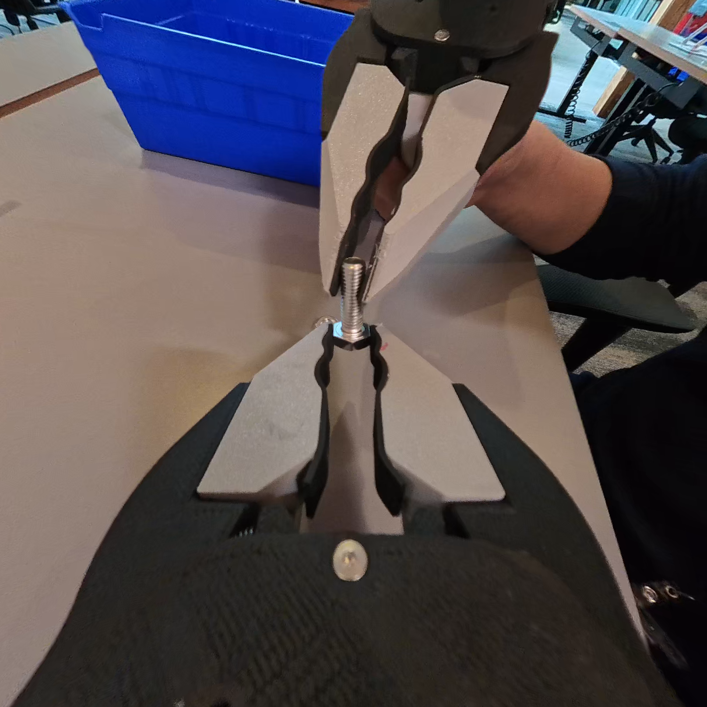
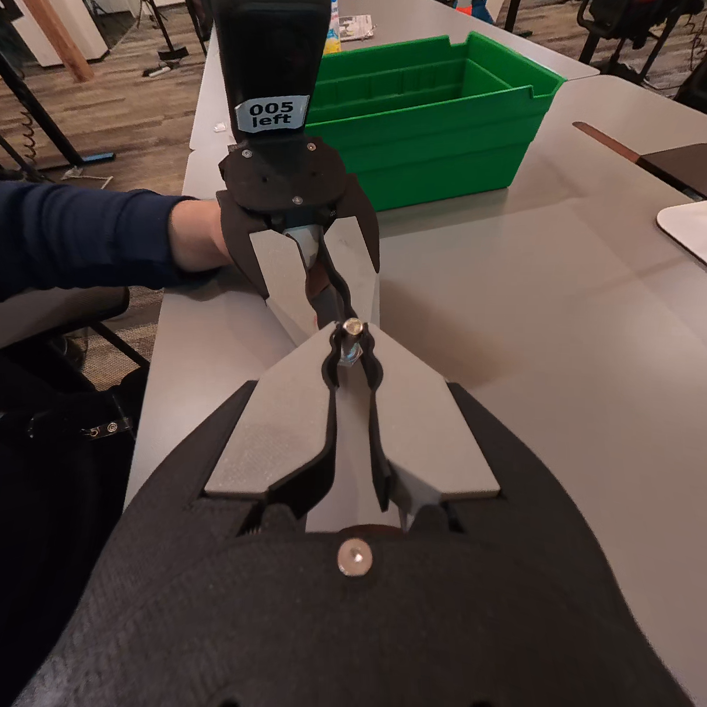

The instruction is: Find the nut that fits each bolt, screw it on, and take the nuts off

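Left wrist view: your left gripper (image 1: 350, 336) is clamped on the nut (image 1: 350, 338), which sits threaded on the bolt (image 1: 352, 298). The bolt's long axis runs straight ahead from your fingertips toward the right gripper (image 1: 354, 279), whose tips close around the bolt's far end. A blue bin (image 1: 214, 95) stands well behind on the table (image 1: 114, 306).

Right wrist view: your right gripper (image 2: 350, 336) pinches the bolt's (image 2: 350, 340) shank, with the nut (image 2: 349, 359) just inside the tips. The left gripper (image 2: 336, 306) meets it head-on and carries a label; its writing is left unread. A green bin (image 2: 440, 145) sits beyond. The coming turn is about that shared axis.
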`<state>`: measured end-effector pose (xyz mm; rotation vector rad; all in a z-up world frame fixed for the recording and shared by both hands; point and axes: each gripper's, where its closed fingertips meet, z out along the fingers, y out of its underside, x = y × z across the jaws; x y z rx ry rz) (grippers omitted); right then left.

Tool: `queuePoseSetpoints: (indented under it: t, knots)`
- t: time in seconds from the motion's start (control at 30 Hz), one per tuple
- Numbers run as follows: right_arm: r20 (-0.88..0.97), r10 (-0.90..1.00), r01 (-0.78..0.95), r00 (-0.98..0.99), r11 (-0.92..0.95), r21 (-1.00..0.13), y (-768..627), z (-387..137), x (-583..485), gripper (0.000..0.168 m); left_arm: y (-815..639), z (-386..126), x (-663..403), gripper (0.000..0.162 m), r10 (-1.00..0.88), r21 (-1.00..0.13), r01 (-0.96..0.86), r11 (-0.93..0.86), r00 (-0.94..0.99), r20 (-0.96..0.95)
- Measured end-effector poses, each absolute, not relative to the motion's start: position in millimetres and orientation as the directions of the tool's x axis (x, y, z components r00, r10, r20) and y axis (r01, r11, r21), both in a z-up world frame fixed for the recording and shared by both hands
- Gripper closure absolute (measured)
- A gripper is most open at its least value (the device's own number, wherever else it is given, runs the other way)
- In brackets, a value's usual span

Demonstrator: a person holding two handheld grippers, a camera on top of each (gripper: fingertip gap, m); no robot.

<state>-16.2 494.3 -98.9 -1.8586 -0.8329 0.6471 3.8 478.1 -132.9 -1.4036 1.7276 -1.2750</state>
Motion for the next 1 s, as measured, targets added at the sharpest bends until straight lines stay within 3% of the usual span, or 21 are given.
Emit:
queuePoseSetpoints:
  t: [0.33,0.5,1.0]
  knots:
    - [-0.088,0.76,0.256,0.644,-0.323,-0.911,496,-99,-13,0.162,484,-120,2,0.144,-0.939,-0.93,-0.358,-0.089,-0.281,0.198]
    - [-0.089,0.755,0.25,0.65,-0.323,-0.913,496,-99,-14,0.162,487,-110,-1,0.152,-0.937,-0.943,-0.313,-0.11,-0.283,0.203]
    - [-0.102,0.749,0.248,0.654,-0.34,-0.907,498,-100,-17,0.162,484,-116,1,0.155,-0.942,-0.938,-0.339,-0.08,-0.282,0.182]
